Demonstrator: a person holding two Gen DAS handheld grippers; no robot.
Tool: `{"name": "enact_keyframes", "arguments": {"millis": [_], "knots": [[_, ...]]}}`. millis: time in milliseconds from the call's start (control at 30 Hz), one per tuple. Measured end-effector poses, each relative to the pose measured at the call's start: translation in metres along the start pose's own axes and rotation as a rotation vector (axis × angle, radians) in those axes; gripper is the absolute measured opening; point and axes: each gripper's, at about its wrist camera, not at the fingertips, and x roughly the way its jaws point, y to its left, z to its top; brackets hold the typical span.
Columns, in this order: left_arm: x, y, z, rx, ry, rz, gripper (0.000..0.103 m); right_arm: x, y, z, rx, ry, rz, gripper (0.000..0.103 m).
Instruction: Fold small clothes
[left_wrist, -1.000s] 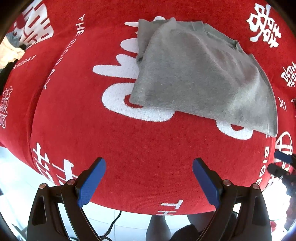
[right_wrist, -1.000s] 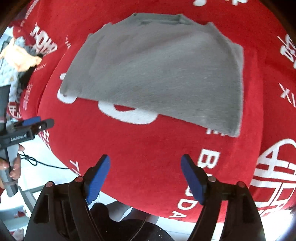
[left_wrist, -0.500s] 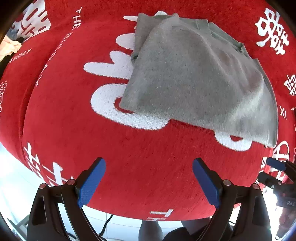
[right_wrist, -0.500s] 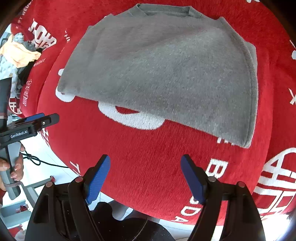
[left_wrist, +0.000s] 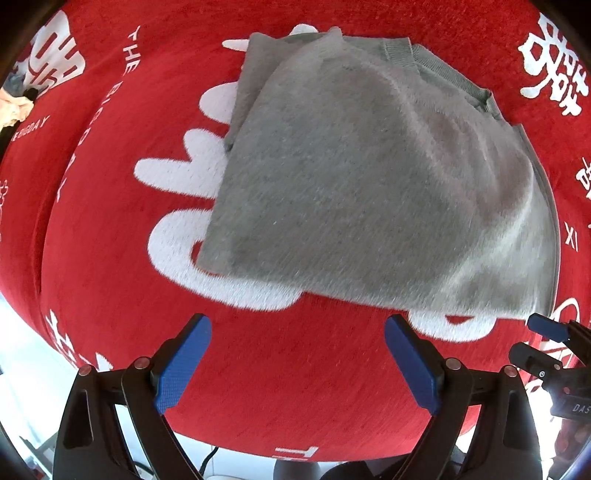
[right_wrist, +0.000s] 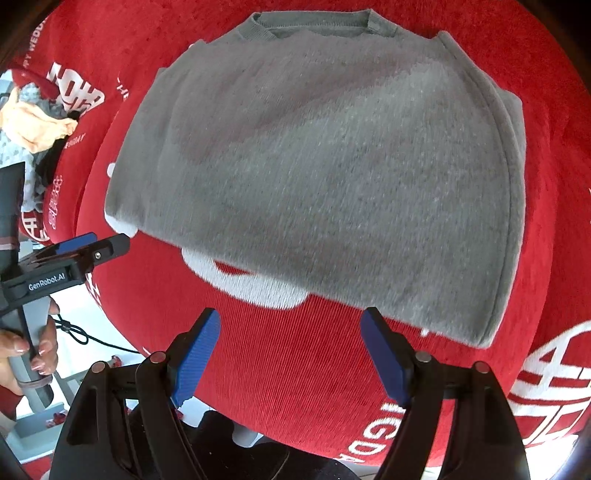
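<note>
Red cloth (left_wrist: 295, 387) printed with white letters and characters covers the whole work surface, and on it lies one grey sweater (left_wrist: 388, 184), folded into a rough rectangle with its ribbed collar at the far edge and its fuzzy face up. Two grippers are in play, each with two blue pads. From its own camera the left gripper (left_wrist: 297, 363) hangs over bare red cloth just short of the sweater's near left corner, jaws spread wide with nothing between them and neither pad touching the fabric. The right gripper (right_wrist: 291, 356) sits likewise just short of the near edge, jaws spread wide and empty; its right-hand pad reaches the grey hem in the picture, though whether it touches cannot be told. Each camera also catches the other tool at its margin: the right one at the right edge of the left view, the left one at the left edge of the right view, held by one hand (right_wrist: 22, 354). One small heap of other clothes (right_wrist: 37, 122), orange and pale grey, lies at the far left, well apart from the sweater.
</note>
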Motion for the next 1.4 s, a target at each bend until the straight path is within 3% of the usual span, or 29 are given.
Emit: {"name": "enact_keyframes", "arguments": {"millis": [267,600,700,833,1067,1133,1167,1233,1300,1400], "knots": [[0.003,-0.01,0.02,-0.022,-0.001,-0.024,0.095,0.004,-0.012,0.012,0.026,0.009,0.078,0.081],[-0.002,0.045,0.029,-0.239,-0.054,-0.316,0.095,0.012,-0.02,0.016,0.156,-0.029,0.344,0.081],[0.002,0.055,0.021,-0.266,-0.046,-0.403,0.095,0.023,-0.016,0.015,0.258,-0.022,0.489,0.081],[0.009,0.063,0.022,-0.276,-0.014,-0.494,0.095,0.041,-0.011,0.009,0.403,-0.05,0.611,0.081],[0.019,0.069,0.009,-0.299,0.043,-0.651,0.095,0.076,-0.004,-0.005,0.613,-0.125,0.749,0.081],[0.025,0.073,0.007,-0.332,0.066,-0.698,0.095,0.081,-0.004,-0.007,0.671,-0.161,0.795,0.076],[0.026,0.072,0.008,-0.342,0.068,-0.706,0.095,0.084,-0.005,-0.007,0.702,-0.173,0.812,0.068],[0.028,0.071,0.008,-0.363,0.063,-0.737,0.095,0.088,-0.008,-0.007,0.748,-0.182,0.824,0.046],[0.028,0.071,0.009,-0.384,0.052,-0.77,0.095,0.085,-0.013,-0.004,0.754,-0.189,0.821,0.013],[0.029,0.067,0.013,-0.427,0.033,-0.817,0.095,0.07,-0.01,0.007,0.693,-0.215,0.841,0.011]]}}
